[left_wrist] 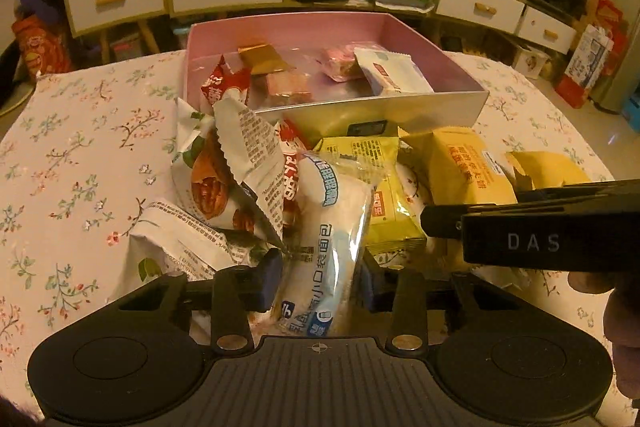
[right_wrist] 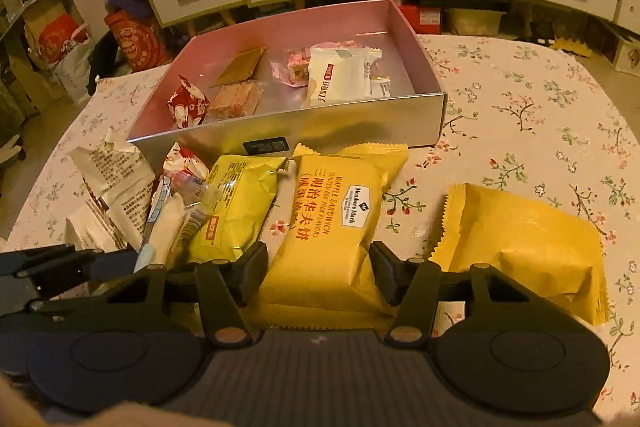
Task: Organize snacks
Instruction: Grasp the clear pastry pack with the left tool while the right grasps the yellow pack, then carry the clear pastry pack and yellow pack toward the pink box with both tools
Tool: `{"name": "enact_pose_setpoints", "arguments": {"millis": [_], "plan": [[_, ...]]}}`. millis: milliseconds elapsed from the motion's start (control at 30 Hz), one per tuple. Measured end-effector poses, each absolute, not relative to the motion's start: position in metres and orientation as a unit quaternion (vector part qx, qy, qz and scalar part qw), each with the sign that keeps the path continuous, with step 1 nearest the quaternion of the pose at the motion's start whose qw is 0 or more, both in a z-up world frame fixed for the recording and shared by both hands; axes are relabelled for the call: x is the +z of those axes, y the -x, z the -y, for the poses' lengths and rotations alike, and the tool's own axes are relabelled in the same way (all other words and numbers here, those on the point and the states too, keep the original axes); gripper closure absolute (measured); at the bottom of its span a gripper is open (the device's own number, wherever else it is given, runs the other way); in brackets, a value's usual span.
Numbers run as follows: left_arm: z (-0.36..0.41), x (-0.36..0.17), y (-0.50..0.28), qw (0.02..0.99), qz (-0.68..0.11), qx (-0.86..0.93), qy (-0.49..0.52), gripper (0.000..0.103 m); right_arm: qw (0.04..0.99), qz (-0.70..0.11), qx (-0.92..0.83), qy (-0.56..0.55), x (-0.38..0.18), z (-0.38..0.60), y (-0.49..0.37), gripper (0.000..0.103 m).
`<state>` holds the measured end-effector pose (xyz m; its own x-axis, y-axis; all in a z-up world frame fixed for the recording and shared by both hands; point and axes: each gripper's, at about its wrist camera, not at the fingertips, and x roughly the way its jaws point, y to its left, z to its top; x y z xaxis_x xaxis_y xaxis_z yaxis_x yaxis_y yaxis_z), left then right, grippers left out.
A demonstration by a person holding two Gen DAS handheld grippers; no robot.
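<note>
A pink box with a silver front wall stands at the far side of my floral-clothed worktop, already holding a gold packet, a red packet, a pink-wrapped sweet and a white packet. Between it and me the loose snacks crowd together. Beside my left gripper a walnut-printed pack and a white pack with small print lean in from the left, and a pale yellow pack lies just to the right. My left jaws sit on either side of a clear-wrapped white bread roll with blue lettering, close against its wrapper; I cannot tell whether they press it. My right gripper straddles the near end of a yellow waffle sandwich pack, jaws apart with a sliver of gap each side. A second yellow pack lies separately to its right.
</note>
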<state>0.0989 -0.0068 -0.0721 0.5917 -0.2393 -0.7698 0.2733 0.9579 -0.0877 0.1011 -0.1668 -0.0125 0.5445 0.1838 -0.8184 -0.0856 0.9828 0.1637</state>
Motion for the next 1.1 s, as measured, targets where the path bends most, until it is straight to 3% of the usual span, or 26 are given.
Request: {"name": "enact_pose_setpoints", "arguments": {"millis": [133,433,1100], "plan": [[0.005,-0.071,-0.098,0.892,-0.429,-0.143,-0.023,0.076,0.877,-0.472,0.079,-0.041,-0.012,0.165,-0.1,0.053],[0.006,-0.066,-0.095,0.883,-0.447,-0.142,-0.029,0.083,0.874,-0.479,0.079,-0.033,-0.008,0.163,-0.1,0.06],[0.006,-0.055,-0.088,0.875,-0.457,-0.157,-0.008,0.087,0.869,-0.486,0.085,-0.032,0.005,0.165,-0.096,0.069]]}}
